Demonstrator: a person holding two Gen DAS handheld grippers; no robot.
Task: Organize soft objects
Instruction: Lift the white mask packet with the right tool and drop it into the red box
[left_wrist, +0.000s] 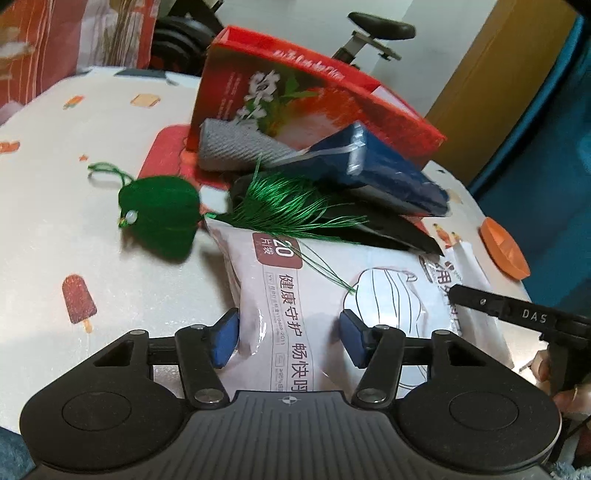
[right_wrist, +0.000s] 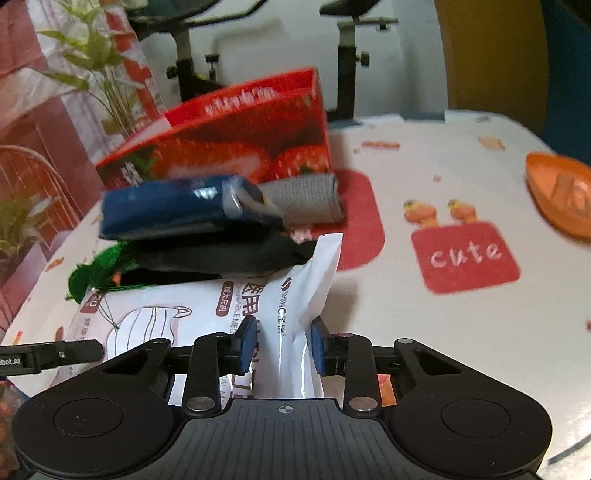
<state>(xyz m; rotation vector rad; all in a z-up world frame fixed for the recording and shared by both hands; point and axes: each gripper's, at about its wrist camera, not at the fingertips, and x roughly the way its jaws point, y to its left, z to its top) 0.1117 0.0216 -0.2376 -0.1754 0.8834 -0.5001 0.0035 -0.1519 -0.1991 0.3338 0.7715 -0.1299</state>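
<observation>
A white pack of face masks (left_wrist: 332, 295) lies on the table, also in the right wrist view (right_wrist: 207, 317). My left gripper (left_wrist: 288, 336) is shut on its left end. My right gripper (right_wrist: 282, 345) is shut on its right end. On the pack's far side rest a black soft item (left_wrist: 369, 221), a blue wrapped pack (left_wrist: 388, 170) and a grey rolled cloth (left_wrist: 236, 147). A green tasselled pouch (left_wrist: 159, 214) lies beside them, its threads over the mask pack. They lean against a tilted red strawberry box (left_wrist: 303, 88), also seen from the right wrist (right_wrist: 229, 140).
The table has a white cloth (left_wrist: 74, 184) with printed pictures. An orange dish (right_wrist: 557, 192) sits at the right edge, also in the left wrist view (left_wrist: 502, 251). An exercise bike (right_wrist: 347, 55) and plants (right_wrist: 103, 59) stand behind the table.
</observation>
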